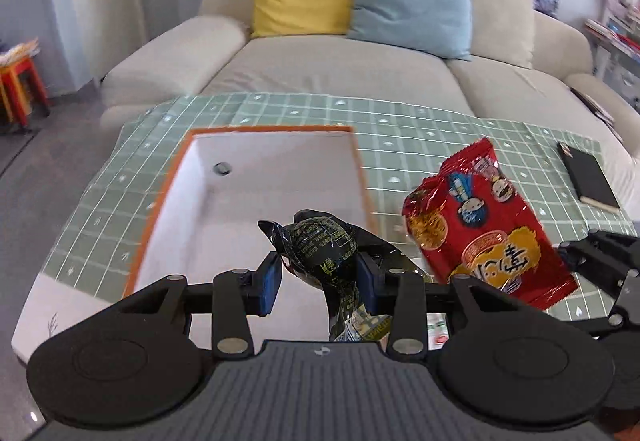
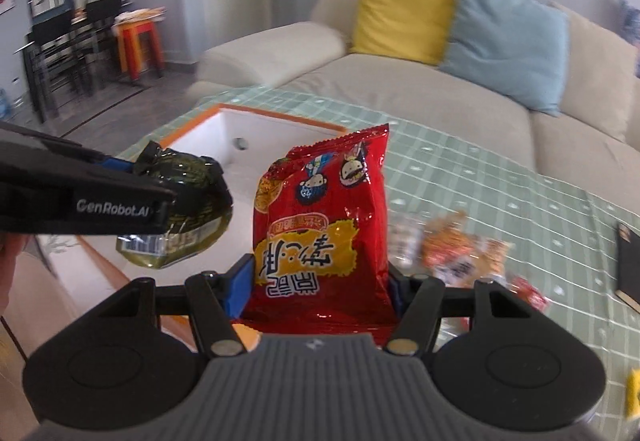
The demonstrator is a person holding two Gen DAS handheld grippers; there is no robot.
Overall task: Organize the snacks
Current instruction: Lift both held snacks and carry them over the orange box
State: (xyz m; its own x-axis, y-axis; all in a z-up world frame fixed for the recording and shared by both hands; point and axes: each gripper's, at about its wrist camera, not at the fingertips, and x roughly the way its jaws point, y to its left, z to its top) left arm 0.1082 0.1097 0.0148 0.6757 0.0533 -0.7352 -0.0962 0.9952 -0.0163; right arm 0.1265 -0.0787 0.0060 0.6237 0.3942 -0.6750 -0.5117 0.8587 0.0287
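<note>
My left gripper (image 1: pixel 318 277) is shut on a dark green snack packet (image 1: pixel 320 245), held above the near edge of a white box with an orange rim (image 1: pixel 264 129). The same packet (image 2: pixel 184 201) hangs at the left of the right wrist view, beside the left gripper's black arm. My right gripper (image 2: pixel 320 285) is shut on a red snack bag (image 2: pixel 324 217), held upright above the table. That red bag (image 1: pixel 480 225) appears to the right of the box in the left wrist view. The box holds only a small round thing (image 1: pixel 222 168).
A green checked cloth (image 1: pixel 420 121) covers the low table. Several loose snacks (image 2: pixel 460 245) lie on it to the right, blurred. A black notebook (image 1: pixel 588 177) lies at the far right. Behind the table stands a beige sofa (image 1: pixel 320 61) with yellow and blue cushions.
</note>
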